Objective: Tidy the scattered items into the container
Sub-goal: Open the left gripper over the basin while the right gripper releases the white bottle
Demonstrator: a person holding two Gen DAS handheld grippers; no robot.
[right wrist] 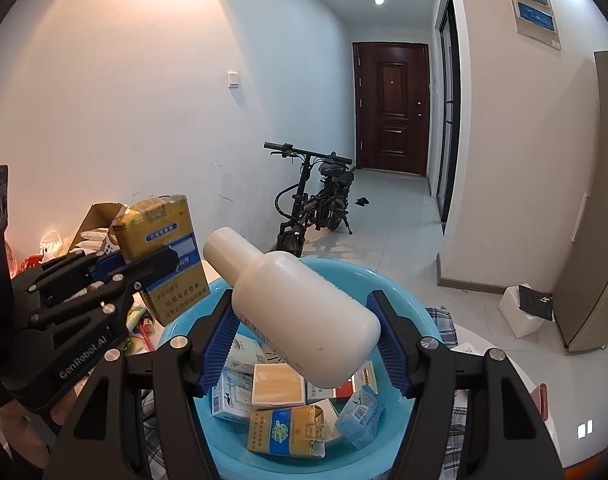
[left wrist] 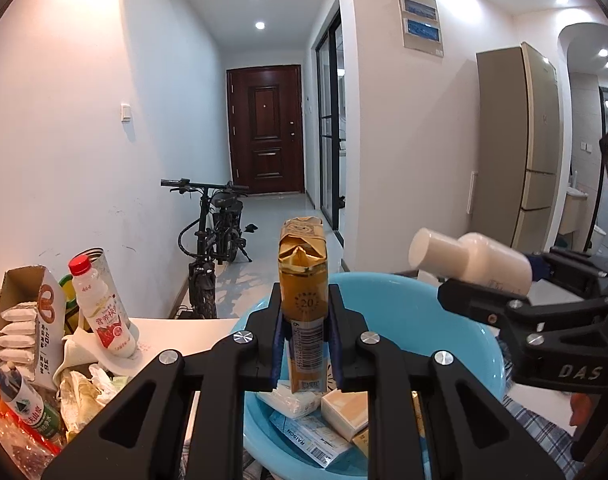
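My left gripper (left wrist: 304, 332) is shut on a gold cigarette pack (left wrist: 304, 276), which stands upright between the blue pads over the near rim of the light blue basin (left wrist: 404, 304). In the right wrist view the same gold cigarette pack (right wrist: 164, 252) hangs at the left, just outside the light blue basin (right wrist: 384, 292). My right gripper (right wrist: 304, 344) is shut on a white plastic bottle (right wrist: 300, 312), tilted with its cap up and left, above the basin. That white bottle (left wrist: 472, 260) shows at the right of the left wrist view. Several small boxes and packs (right wrist: 280, 388) lie inside the basin.
Left of the basin on the white table (left wrist: 172, 332) stand a red-capped drink bottle (left wrist: 104, 304), an open cardboard box of sachets (left wrist: 24, 320), another bottle (left wrist: 28, 404) and crumpled wrappers. A checked cloth (right wrist: 440, 316) lies under the basin. A bicycle (right wrist: 312, 200) and a fridge (left wrist: 536, 144) stand beyond.
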